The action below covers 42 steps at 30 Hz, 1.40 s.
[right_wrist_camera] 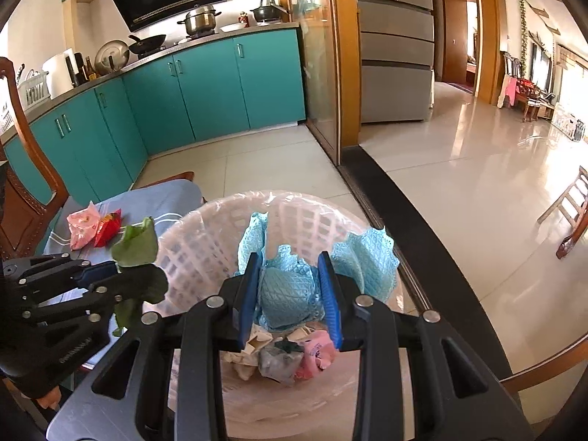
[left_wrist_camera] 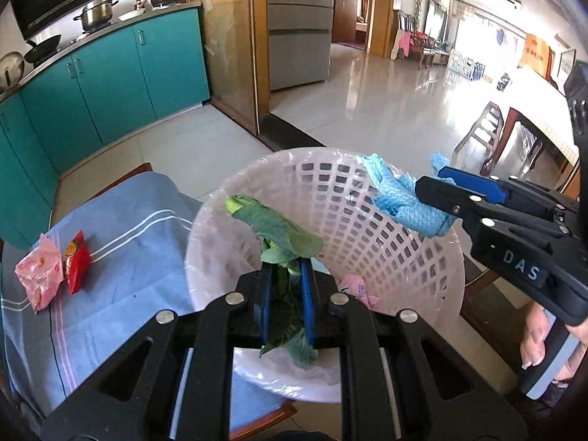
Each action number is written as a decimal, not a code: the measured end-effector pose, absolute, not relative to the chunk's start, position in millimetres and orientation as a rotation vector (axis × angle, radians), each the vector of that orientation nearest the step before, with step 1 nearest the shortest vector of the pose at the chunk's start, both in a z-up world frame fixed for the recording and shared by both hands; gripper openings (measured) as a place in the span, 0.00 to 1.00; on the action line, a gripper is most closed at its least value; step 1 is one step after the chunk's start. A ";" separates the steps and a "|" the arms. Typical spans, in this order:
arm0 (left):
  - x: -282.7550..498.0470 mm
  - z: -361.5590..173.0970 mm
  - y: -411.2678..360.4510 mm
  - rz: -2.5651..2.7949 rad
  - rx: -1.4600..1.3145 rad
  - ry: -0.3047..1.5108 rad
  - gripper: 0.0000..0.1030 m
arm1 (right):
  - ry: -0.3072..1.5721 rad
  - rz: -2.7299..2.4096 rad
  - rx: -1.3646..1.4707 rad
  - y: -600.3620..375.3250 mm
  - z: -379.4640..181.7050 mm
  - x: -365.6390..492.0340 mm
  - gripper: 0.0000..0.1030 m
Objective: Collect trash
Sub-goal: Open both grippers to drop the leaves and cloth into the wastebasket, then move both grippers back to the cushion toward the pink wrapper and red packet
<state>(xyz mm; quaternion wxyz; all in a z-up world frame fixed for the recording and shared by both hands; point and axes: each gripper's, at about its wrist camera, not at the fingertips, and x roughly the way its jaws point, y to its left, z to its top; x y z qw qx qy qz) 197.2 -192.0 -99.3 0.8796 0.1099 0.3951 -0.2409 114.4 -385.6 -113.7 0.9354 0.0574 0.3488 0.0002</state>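
Note:
A white lattice trash basket point(left_wrist_camera: 415, 257) lined with clear plastic stands at the table edge; it also shows in the right wrist view point(right_wrist_camera: 191, 253). My left gripper point(left_wrist_camera: 286, 268) is shut on a green vegetable leaf point(left_wrist_camera: 279, 228) over the basket's near rim. My right gripper point(right_wrist_camera: 290, 261) is shut on a crumpled blue paper towel point(right_wrist_camera: 286, 294) above the basket's opening; the towel also shows in the left wrist view point(left_wrist_camera: 400, 198). Wrappers and paper scraps point(right_wrist_camera: 290, 356) lie in the basket. A pink wrapper point(left_wrist_camera: 38, 272) and a red packet point(left_wrist_camera: 76, 261) lie on the blue cloth.
A blue striped cloth point(left_wrist_camera: 136, 242) covers the small table. A wooden chair point(right_wrist_camera: 25, 169) stands at the left. Teal kitchen cabinets point(right_wrist_camera: 205, 84) line the far wall. A wooden dining table point(left_wrist_camera: 540, 117) and stool point(left_wrist_camera: 477, 132) stand to the right.

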 end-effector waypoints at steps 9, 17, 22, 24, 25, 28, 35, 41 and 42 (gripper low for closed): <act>204.7 -104.4 -198.4 -0.499 0.210 0.825 0.60 | 0.739 0.015 0.152 -389.6 -121.5 117.1 0.32; 208.5 -102.3 -179.3 -0.465 0.176 0.818 0.63 | 0.745 0.001 0.163 -386.1 -123.0 120.2 0.48; 211.5 -102.4 -165.7 -0.447 0.143 0.819 0.64 | 0.731 -0.008 0.165 -384.0 -118.5 120.8 0.53; 212.2 -102.9 -159.7 -0.438 0.130 0.817 0.65 | 0.737 -0.006 0.159 -380.6 -119.1 123.1 0.53; 213.3 -103.5 -155.0 -0.430 0.122 0.817 0.65 | 0.740 -0.003 0.156 -379.3 -119.5 123.9 0.53; 215.7 -104.7 -137.8 -0.396 0.113 0.814 0.66 | 0.750 0.012 0.145 -369.7 -120.4 128.9 0.55; 253.4 -109.8 -33.4 -0.095 0.074 0.792 0.71 | 0.755 0.073 0.111 -337.1 -116.7 145.2 0.62; 333.8 -132.6 83.3 0.133 -0.087 0.897 0.79 | 0.767 0.170 0.091 -290.8 -112.7 164.7 0.64; 345.8 -133.0 98.0 0.158 -0.127 0.909 0.81 | 0.772 0.192 0.088 -280.3 -113.1 168.7 0.66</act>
